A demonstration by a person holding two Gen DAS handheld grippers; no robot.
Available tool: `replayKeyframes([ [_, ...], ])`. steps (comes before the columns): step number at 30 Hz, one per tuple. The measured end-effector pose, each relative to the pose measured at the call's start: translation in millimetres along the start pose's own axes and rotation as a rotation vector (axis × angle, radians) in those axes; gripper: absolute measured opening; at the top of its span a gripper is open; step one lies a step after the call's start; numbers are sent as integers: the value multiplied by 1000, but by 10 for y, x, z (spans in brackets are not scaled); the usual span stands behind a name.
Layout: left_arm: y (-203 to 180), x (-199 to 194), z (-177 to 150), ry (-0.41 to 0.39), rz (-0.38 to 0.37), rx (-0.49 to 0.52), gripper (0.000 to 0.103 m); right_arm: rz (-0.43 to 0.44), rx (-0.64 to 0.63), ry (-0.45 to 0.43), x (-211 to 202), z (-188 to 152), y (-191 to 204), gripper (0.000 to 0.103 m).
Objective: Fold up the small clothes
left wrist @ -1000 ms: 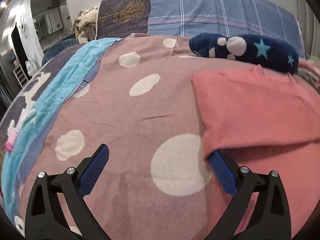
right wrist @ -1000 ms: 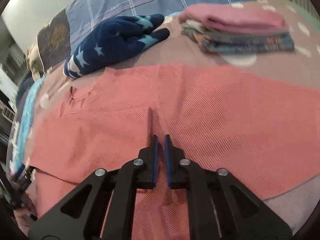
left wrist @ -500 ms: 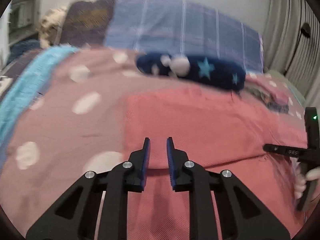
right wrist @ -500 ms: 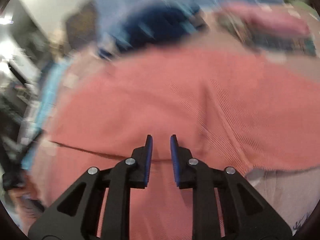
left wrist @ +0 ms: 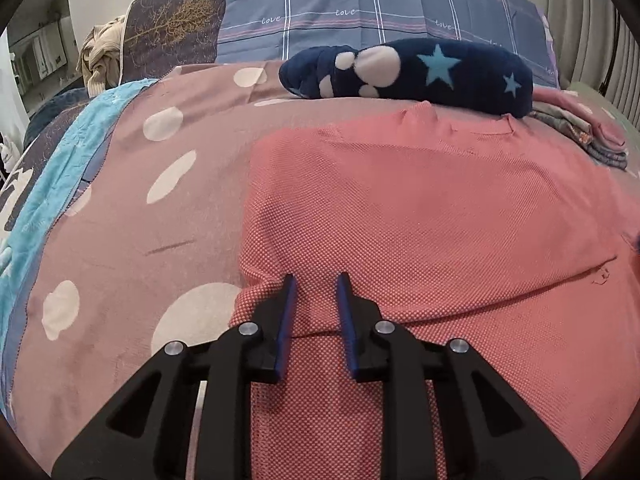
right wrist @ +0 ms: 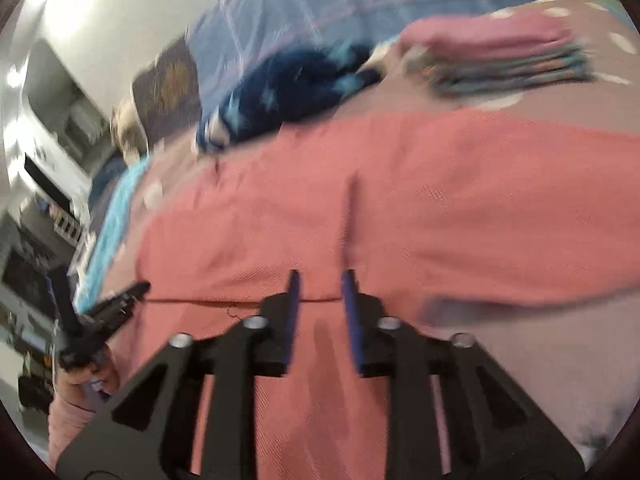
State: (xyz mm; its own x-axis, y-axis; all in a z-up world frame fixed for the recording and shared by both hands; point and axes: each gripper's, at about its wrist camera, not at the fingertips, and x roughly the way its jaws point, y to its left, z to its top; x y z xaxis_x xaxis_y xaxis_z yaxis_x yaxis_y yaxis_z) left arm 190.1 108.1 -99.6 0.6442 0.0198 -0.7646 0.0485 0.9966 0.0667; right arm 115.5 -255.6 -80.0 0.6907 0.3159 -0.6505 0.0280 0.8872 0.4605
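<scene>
On the polka-dot bed cover (left wrist: 132, 248) lies the coral knit shirt (left wrist: 440, 216), half folded. Left tool (left wrist: 314, 292) and right tool (right wrist: 320, 284) both hover slightly spread over the folded edge, pinching nothing. Risk: a shallow pinch could drag one layer and undo the fold.

- "love" is stitched in white script on the plaid pillow (left wrist: 360, 4), readable twice along one stripe, at its left and middle.
- A third, partial "love" sits toward the pillow's right edge.
</scene>
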Motion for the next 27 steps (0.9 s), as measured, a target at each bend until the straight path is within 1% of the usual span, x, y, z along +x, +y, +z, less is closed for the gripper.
replayKeyframes([
  [2, 27, -25, 7, -3, -13, -13, 23, -31, 83, -58, -342, 32, -390, 26],
  [3, 40, -69, 15, -9, -18, -28, 24, -61, 157, -92, -568, 33, -699, 26],
  [4, 39, -122, 25, -18, -33, -51, 27, -82, 241, -122, -777, 15, -1010, 29],
  [5, 20, -227, 32, -46, -100, -80, 31, -89, 328, -140, -946, -18, -1298, 29],
  [6, -22, -297, 54, -67, -152, -88, 34, -82, 404, -151, -1073, -59, -1532, 29],
  [7, -113, -370, 87, -81, -199, -83, 45, -74, 477, -164, -1192, -111, -1755, 29],
  [8, -186, -396, 108, -81, -214, -71, 54, -77, 531, -179, -1300, -165, -1932, 29],
  [9, -301, -400, 137, -75, -223, -43, 55, -98, 572, -203, -1423, -225, -2089, 29],
  [11, -508, -312, 164, -57, -213, 18, 55, -122, 625, -252, -1586, -299, -2286, 29],
  [12, -566, -255, 167, -44, -203, 31, 56, -107, 670, -279, -1641, -340, -2383, 29],
  [14, -655, -18, 128, 21, -181, 34, 62, -65, 750, -302, -1668, -391, -2495, 30],
  [15, -668, 38, 101, 23, -176, 29, 64, -54, 779, -309, -1659, -402, -2528, 31],
  [16, -692, 31, 94, 10, -176, 36, 68, -52, 799, -315, -1645, -403, -2533, 34],
  [17, -705, 22, 94, 8, -172, 42, 69, -53, 807, -320, -1637, -389, -2530, 36],
  [18, -720, 18, 79, 6, -163, 49, 69, -57, 804, -335, -1613, -359, -2497, 44],
  [19, -737, 19, 64, 2, -156, 56, 70, -68, 796, -342, -1604, -327, -2475, 49],
  [21, -729, 26, 78, 2, -155, 58, 70, -111, 785, -359, -1581, -260, -2458, 49],
  [22, -728, 29, 81, 2, -155, 58, 70, -132, 787, -373, -1560, -218, -2447, 45],
  [23, -727, 32, 78, 1, -156, 57, 70, -149, 789, -383, -1553, -167, -2454, 36],
  [24, -731, 30, 83, 1, -156, 57, 70, -178, 785, -387, -1510, -111, -2426, 11],
  [25, -731, 32, 84, 0, -157, 56, 70, -184, 787, -390, -1488, -67, -2422, 7],
  [26, -727, 31, 82, -1, -158, 56, 71, -177, 783, -402, -1470, -23, -2400, 7],
  [27, -725, 32, 83, -1, -160, 55, 71, -158, 742, -418, -1443, 55, -2266, 7],
])
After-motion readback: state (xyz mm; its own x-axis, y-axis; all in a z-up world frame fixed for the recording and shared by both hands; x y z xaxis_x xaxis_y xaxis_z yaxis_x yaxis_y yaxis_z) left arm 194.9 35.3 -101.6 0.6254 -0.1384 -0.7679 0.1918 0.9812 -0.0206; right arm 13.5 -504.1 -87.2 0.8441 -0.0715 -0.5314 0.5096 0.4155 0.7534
